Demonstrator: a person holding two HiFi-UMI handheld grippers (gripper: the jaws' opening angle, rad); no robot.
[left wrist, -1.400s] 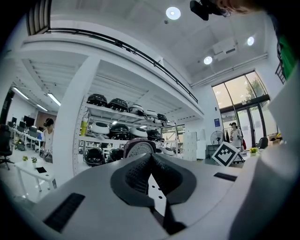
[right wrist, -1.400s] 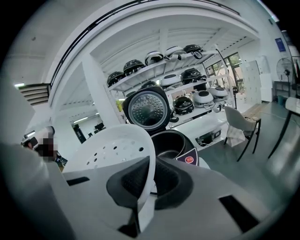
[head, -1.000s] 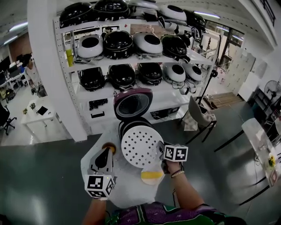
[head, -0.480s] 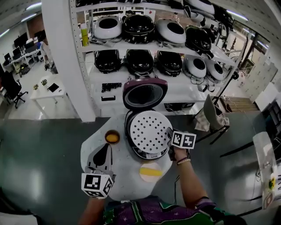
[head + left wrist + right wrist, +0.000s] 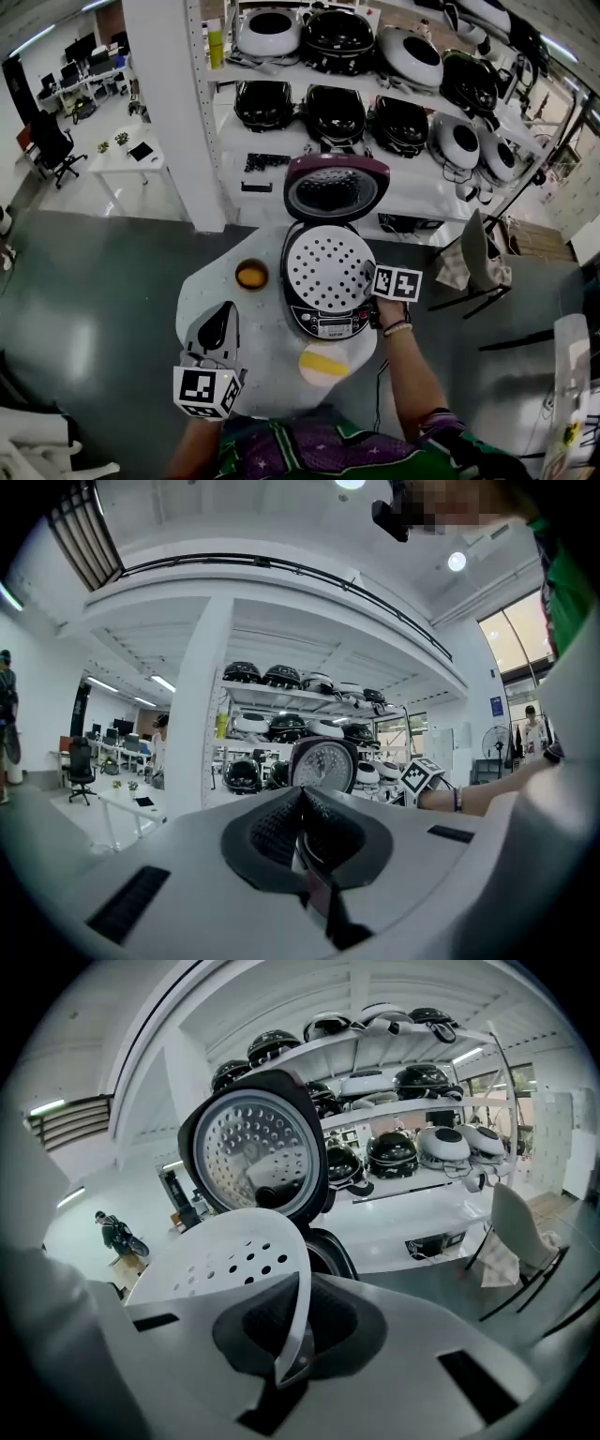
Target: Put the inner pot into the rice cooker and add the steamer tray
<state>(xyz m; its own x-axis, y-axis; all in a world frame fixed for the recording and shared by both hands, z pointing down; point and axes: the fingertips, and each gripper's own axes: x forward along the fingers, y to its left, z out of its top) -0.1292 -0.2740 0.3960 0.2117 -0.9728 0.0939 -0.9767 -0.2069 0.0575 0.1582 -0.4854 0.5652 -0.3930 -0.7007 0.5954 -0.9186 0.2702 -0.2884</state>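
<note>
White table [image 5: 202,291]: right gripper [image 5: 372,285] clamps the steamer tray [image 5: 328,270] by its rim, seemingly centred over the rice cooker [image 5: 328,325]; left gripper [image 5: 227,311] closed, empty.

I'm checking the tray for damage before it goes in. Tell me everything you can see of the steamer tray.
The steamer tray is a round, white, shallow dish, plastic by its look, its floor pierced with rows of small holes, with a raised rim. It lies over the open rice cooker, covering its mouth; whether it is seated cannot be told. The right hand-held gripper is shut on its rim, at the right edge in the head view. No crack shows.
</note>
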